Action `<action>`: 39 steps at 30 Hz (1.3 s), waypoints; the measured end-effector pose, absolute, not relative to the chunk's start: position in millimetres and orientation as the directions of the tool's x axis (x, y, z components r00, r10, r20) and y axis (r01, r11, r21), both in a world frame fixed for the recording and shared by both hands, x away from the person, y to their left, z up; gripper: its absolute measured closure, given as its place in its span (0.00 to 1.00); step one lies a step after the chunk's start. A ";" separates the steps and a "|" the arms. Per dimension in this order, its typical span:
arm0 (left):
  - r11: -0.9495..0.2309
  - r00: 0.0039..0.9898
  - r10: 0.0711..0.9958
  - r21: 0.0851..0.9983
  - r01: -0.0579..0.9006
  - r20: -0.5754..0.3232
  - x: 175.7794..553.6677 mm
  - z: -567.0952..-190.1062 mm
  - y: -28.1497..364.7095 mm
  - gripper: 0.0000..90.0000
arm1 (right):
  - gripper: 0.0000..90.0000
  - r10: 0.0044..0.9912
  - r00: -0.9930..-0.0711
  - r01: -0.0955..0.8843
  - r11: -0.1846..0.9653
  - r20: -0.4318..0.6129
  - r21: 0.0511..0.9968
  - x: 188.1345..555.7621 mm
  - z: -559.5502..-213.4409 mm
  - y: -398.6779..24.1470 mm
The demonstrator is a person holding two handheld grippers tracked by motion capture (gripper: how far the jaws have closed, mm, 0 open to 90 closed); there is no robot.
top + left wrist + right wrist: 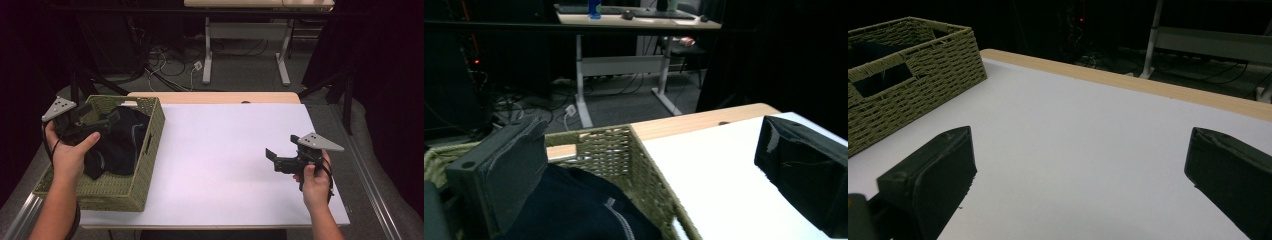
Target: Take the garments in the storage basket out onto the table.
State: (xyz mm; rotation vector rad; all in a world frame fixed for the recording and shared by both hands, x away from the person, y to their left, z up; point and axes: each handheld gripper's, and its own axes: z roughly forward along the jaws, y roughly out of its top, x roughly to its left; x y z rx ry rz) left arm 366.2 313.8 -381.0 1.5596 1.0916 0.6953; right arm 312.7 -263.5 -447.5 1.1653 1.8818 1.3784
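From up high the left tool (102, 120) hangs over the basket (145, 170), jaws wide, empty. Its own view catches the dark cloth (589, 210) inside. Right tool (280, 157), wide too, sits well right of the basket over bare white surface (215, 160).

High view: fixed overhead at the person's side, facing forward and down; takes in the whole white table (225, 160), with the woven basket (150, 150) at 9 o'clock and floor and desk legs toward 12.
Left gripper view: low and close above the basket (624, 150), facing its far wall, the table's far edge and a desk (634, 20) at 12 o'clock.
Right gripper view: low over the table (1073, 130), facing across it; basket (923, 80) at 10 o'clock.
Shared by all: basket, white tabletop
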 end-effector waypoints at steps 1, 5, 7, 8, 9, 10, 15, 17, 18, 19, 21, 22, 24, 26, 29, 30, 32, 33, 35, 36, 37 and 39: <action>-0.031 0.410 0.907 0.957 0.289 -0.094 369.0 -380.8 313.9 0.01 | 0.00 0.869 -0.489 0.334 0.104 0.077 0.937 313.0 -447.9 -263.4; -0.085 0.401 0.915 0.947 0.310 -0.050 379.5 -380.9 314.2 0.01 | 0.00 0.868 -0.492 0.336 0.114 0.071 0.935 313.5 -448.9 -262.8; -0.092 0.398 0.916 0.943 0.319 -0.045 382.1 -381.0 314.1 0.01 | 0.00 0.868 -0.491 0.338 0.107 0.079 0.935 313.7 -449.5 -261.9; -0.101 0.396 0.917 0.939 0.328 -0.039 384.5 -381.0 314.5 0.01 | 0.00 0.868 -0.490 0.340 0.108 0.078 0.934 313.8 -449.8 -261.7; -0.115 0.396 0.918 0.934 0.338 -0.030 388.9 -381.1 314.8 0.01 | 0.00 0.868 -0.490 0.344 0.110 0.078 0.932 313.9 -450.0 -261.5; -0.115 0.396 0.918 0.934 0.338 -0.030 388.9 -381.1 314.8 0.01 | 0.00 0.868 -0.490 0.343 0.111 0.077 0.933 314.3 -450.5 -261.5; -0.138 0.392 0.920 0.918 0.372 -0.021 399.9 -384.9 318.3 0.01 | 0.00 0.867 -0.493 0.349 0.116 0.077 0.930 314.7 -451.3 -260.3; -0.138 0.392 0.920 0.914 0.382 -0.025 403.0 -387.6 320.8 0.01 | 0.00 0.866 -0.494 0.350 0.112 0.081 0.930 314.7 -451.1 -260.7; -0.138 0.392 0.920 0.914 0.382 -0.025 403.0 -387.6 320.8 0.01 | 0.00 0.866 -0.494 0.350 0.112 0.081 0.930 314.7 -451.1 -260.7; -0.134 0.387 0.921 0.910 0.392 -0.031 405.6 -390.6 322.7 0.01 | 0.00 0.865 -0.495 0.351 0.110 0.085 0.930 314.7 -451.1 -260.6; -0.134 0.381 0.924 0.905 0.403 -0.033 408.0 -393.3 325.3 0.01 | 0.00 0.866 -0.493 0.348 0.108 0.084 0.931 314.9 -451.5 -260.5; -0.134 0.381 0.924 0.905 0.403 -0.033 408.0 -393.3 325.3 0.01 | 0.00 0.866 -0.493 0.348 0.108 0.084 0.931 314.9 -451.5 -260.5; -0.130 0.372 0.927 0.900 0.416 -0.038 411.7 -398.1 328.9 0.01 | 0.00 0.866 -0.494 0.352 0.111 0.083 0.929 315.8 -452.7 -260.5; -0.136 0.370 0.929 0.897 0.421 -0.033 413.1 -400.2 330.3 0.01 | 0.00 0.866 -0.494 0.359 0.116 0.083 0.926 316.3 -453.8 -260.7; -0.153 0.363 0.931 0.881 0.448 -0.023 416.6 -406.1 333.1 0.01 | 0.00 0.867 -0.492 0.359 0.117 0.081 0.926 317.4 -455.6 -260.0; -0.164 0.356 0.934 0.869 0.467 -0.015 419.5 -411.2 335.1 0.01 | 0.00 0.867 -0.491 0.365 0.118 0.083 0.924 317.4 -456.0 -259.5; -0.167 0.349 0.937 0.858 0.487 -0.016 421.8 -416.8 337.1 0.01 | 0.00 0.867 -0.492 0.359 0.118 0.080 0.926 318.3 -457.2 -258.8; -0.167 0.349 0.937 0.858 0.487 -0.016 421.8 -416.8 337.1 0.01 | 0.00 0.867 -0.492 0.359 0.118 0.080 0.926 318.3 -457.2 -258.8; -0.164 0.341 0.940 0.851 0.499 -0.019 422.8 -422.1 339.2 0.01 | 0.00 0.866 -0.494 0.364 0.120 0.082 0.924 318.3 -457.1 -258.4; -0.166 0.341 0.940 0.847 0.505 -0.020 423.1 -424.8 340.7 0.01 | 0.00 0.865 -0.495 0.364 0.121 0.082 0.923 318.4 -457.2 -258.3; -0.154 0.335 0.942 0.848 0.508 -0.030 423.3 -428.2 341.3 0.01 | 0.00 0.865 -0.495 0.369 0.121 0.085 0.921 318.3 -457.2 -258.2; -0.146 0.327 0.944 0.841 0.521 -0.039 423.8 -437.0 344.9 0.01 | 0.00 0.864 -0.496 0.370 0.124 0.083 0.921 318.5 -457.7 -258.3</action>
